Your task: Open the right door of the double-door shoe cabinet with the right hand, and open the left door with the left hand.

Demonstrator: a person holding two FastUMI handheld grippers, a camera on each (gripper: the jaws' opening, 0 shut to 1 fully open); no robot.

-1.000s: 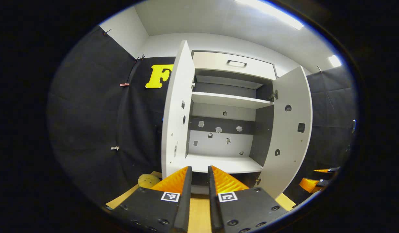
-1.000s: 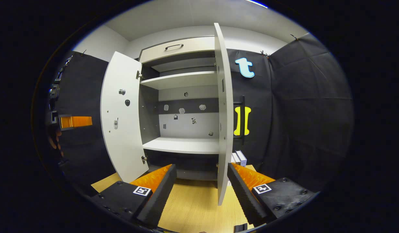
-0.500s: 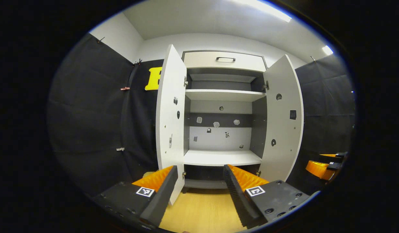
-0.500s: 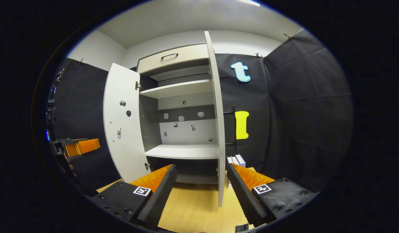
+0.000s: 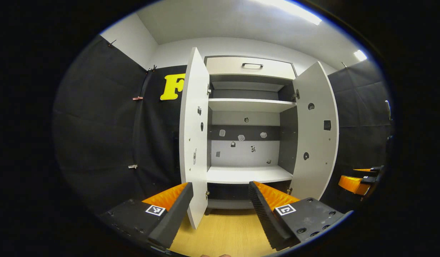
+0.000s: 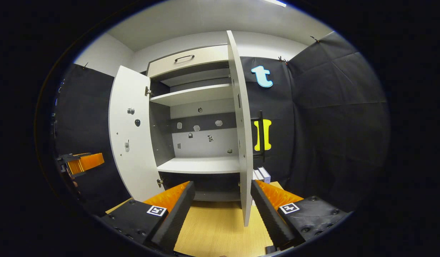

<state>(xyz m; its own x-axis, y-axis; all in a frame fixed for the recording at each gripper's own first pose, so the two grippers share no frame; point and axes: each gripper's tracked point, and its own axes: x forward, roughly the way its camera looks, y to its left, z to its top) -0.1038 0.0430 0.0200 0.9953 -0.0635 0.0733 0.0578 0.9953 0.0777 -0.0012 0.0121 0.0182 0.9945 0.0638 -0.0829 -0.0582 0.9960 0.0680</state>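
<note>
Left gripper view, left to right: booth wall of black cloth; left door (image 5: 194, 142) of the shoe cabinet (image 5: 250, 66), swung out and seen nearly edge-on; cabinet interior with an upper shelf (image 5: 250, 104) and a lower shelf (image 5: 248, 175); right door (image 5: 314, 135), swung out with its inner face showing; far right, the right gripper (image 5: 359, 176) low beside that door. A drawer front with a dark handle (image 5: 252, 65) sits above the opening. The left gripper (image 5: 220, 194) is near, jaws spread wide and holding nothing. The left door's lower edge hangs between its fingers, just inside the left finger, with a gap; contact cannot be told.

Right gripper view, left to right: the left gripper (image 6: 82, 162) at the far left, beside the left door (image 6: 129, 132), whose inner face shows; the same two shelves; right door (image 6: 239, 125), seen edge-on, with its dark outer handle (image 6: 260, 134) against the cloth; small white boxes (image 6: 263, 175) on the wooden floor (image 6: 216, 228) right of the cabinet, a detail the other view lacks. The right gripper (image 6: 221, 194) is near, jaws spread wide and empty. The right door's lower corner drops between its fingers, closer to the right finger, without evident contact.

Both doors stand open.
</note>
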